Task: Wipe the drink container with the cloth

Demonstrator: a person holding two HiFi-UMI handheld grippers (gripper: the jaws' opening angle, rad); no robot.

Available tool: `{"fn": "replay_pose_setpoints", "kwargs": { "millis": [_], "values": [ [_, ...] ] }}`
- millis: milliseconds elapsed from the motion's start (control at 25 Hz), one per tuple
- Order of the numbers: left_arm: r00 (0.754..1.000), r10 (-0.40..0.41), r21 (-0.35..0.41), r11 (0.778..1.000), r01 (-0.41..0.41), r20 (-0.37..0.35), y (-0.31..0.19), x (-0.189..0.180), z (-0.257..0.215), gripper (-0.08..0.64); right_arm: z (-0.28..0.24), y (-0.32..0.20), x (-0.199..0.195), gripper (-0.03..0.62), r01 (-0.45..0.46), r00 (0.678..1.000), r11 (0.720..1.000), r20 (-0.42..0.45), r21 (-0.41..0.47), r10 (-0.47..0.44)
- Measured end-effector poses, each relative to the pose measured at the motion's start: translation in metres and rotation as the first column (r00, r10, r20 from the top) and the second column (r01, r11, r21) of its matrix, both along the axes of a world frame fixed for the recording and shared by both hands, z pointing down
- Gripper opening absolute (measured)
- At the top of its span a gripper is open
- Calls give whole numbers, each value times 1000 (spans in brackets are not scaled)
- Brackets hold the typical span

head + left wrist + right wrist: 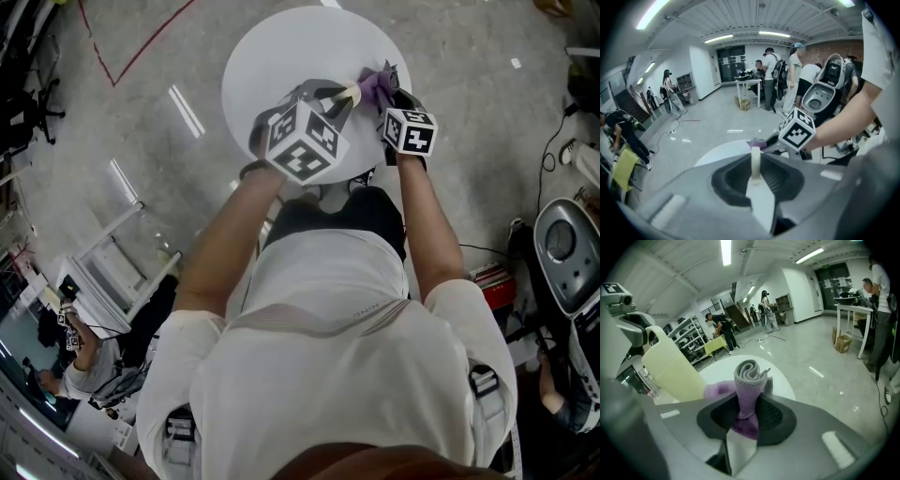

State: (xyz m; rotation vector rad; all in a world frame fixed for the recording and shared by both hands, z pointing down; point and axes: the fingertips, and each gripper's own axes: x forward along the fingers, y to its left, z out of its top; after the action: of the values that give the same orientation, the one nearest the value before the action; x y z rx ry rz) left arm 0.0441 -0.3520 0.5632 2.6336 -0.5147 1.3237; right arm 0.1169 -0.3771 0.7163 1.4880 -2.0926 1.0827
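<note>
1. Above the round white table (281, 42), the person holds both tools close together, tip to tip. The step in hand looks like the wiping itself, or the very start of it.
2. The left gripper (754, 161) is clenched on a thin cream part of the drink container (670, 365). This is probably a rim or a handle, though no view shows which.
3. The right gripper (747, 401) is clamped on the purple cloth (748, 373). The cloth stands up between its jaws in a loose roll, and a further fold spills out to the left, toward the container.
4. The pale yellow container hangs tilted in the air over the table, not resting on it. It sits to the left of the right gripper's jaws and just beside them. The trailing fold of cloth reaches its lower side, but whether it presses there or only lies close cannot be told.
5. The next move probably calls for laying the cloth flat against the container's wall and rubbing along it while the left gripper holds steady. The container would then need turning so that other faces meet the cloth.
6. Because the left grip is on such a narrow part, firm rubbing could twist the container in the jaws, so light pressure seems wise.
</note>
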Motion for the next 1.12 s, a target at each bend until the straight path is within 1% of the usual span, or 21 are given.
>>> {"fn": "replay_pose_setpoints", "kwargs": {
  "millis": [80,120,200,240,320,400,440,480,520,560,600,640,680,760,800,840,880,920,960,1000,1120],
  "values": [
    [1000,1,0,1000,-1,-5,-2,1,-1,57,-14,-8,10,100,-22,1000,999,23,41,21],
    [1000,1,0,1000,-1,-6,-4,1,-1,57,-27,-15,13,100,-34,998,997,57,67,31],
    [1000,-1,0,1000,1,-7,-9,1,-4,57,-60,-32,17,98,-53,986,992,166,117,34],
    [1000,-3,0,1000,3,-7,-10,3,-6,57,-78,-40,17,98,-59,972,989,232,137,26],
    [1000,-7,2,1000,7,-8,-11,7,-9,57,-114,-55,14,98,-57,930,985,368,160,-6],
    [1000,-10,1,1000,10,-10,-12,10,-8,57,-137,-70,2,100,-13,866,987,495,159,-68],
    [1000,-11,0,1000,11,-12,-12,10,-6,57,-143,-74,-9,100,41,830,987,545,152,-119],
    [1000,-12,-1,1000,12,-14,-12,10,-4,57,-145,-75,-22,100,125,796,982,577,144,-186],
    [1000,-11,-2,1000,11,-15,-10,10,-2,57,-144,-73,-36,100,233,764,963,587,136,-268],
    [1000,-10,-2,1000,10,-16,-9,10,-1,57,-142,-69,-50,100,351,731,928,583,125,-355],
    [1000,-8,-1,1000,8,-15,-6,8,0,57,-138,-65,-63,100,460,695,881,573,112,-435],
    [1000,-8,1,1000,8,-14,-4,7,0,57,-135,-63,-72,100,548,655,831,568,96,-498],
    [1000,-9,2,1000,9,-13,-3,5,-1,57,-133,-63,-79,100,614,616,785,573,82,-541],
    [1000,-16,4,1000,16,-13,-4,6,-2,57,-134,-68,-89,100,707,537,705,603,59,-589],
    [1000,-20,3,1000,20,-14,-7,8,-2,57,-136,-71,-91,100,744,506,666,616,41,-603],
    [1000,-23,2,1000,23,-16,-11,9,-3,57,-135,-72,-93,98,774,488,633,624,14,-611],
    [1000,-24,0,1000,24,-18,-14,10,-3,57,-131,-73,-94,98,796,480,605,628,-18,-612],
    [1000,-24,-3,1000,24,-20,-16,10,-2,57,-126,-72,-96,98,810,477,584,631,-46,-612],
    [999,-23,-7,1000,23,-23,-16,7,-1,57,-119,-70,-100,98,819,478,570,634,-70,-608],
    [999,-23,-10,1000,22,-26,-14,4,0,58,-112,-67,-105,98,823,481,561,637,-91,-602],
    [999,-26,-22,999,25,-35,-7,-5,2,58,-91,-58,-119,98,823,500,551,632,-136,-592]
  ]
}}
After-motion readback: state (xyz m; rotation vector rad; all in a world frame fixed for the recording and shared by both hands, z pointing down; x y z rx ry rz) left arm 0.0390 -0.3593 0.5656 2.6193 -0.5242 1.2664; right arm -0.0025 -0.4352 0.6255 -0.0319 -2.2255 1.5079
